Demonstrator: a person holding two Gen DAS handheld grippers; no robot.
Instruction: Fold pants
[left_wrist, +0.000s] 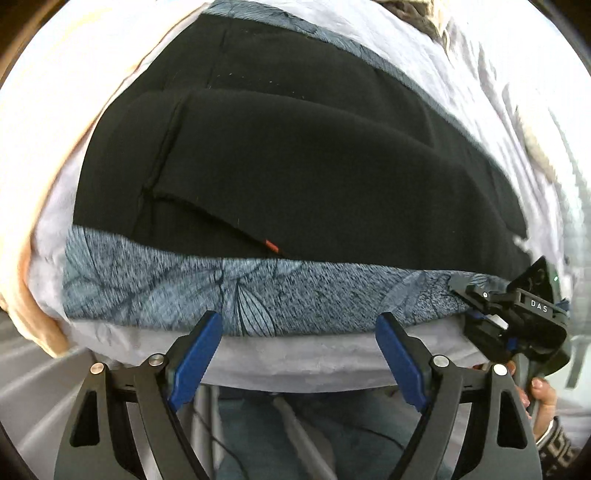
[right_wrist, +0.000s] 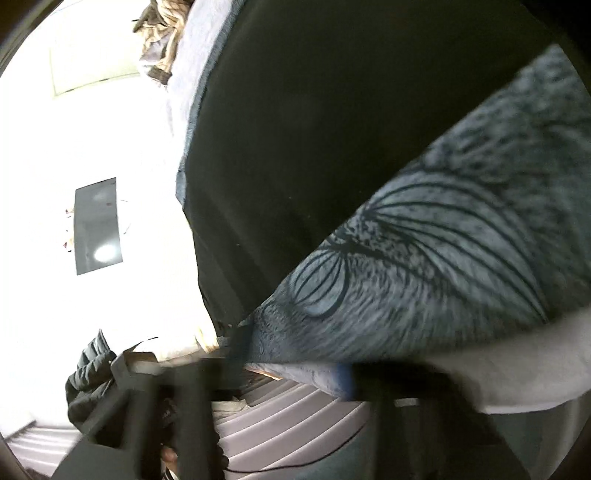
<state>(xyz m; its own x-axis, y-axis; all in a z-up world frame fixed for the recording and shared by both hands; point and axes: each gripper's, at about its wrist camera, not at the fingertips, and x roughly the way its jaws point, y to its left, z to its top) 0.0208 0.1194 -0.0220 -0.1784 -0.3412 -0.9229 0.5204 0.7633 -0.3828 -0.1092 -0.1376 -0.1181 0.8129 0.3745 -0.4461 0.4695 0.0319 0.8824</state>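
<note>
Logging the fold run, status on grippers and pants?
Left gripper open, empty. Right gripper too blurred to call. Black pants lying on the patterned blanket, neither gripper on them. Nothing in the way.

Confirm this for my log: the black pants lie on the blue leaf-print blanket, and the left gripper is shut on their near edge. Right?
Not quite. The black pants do lie on the blue leaf-print blanket, but the left gripper is open, its blue pads spread apart and short of the pants, holding nothing. The left wrist view shows this.
</note>
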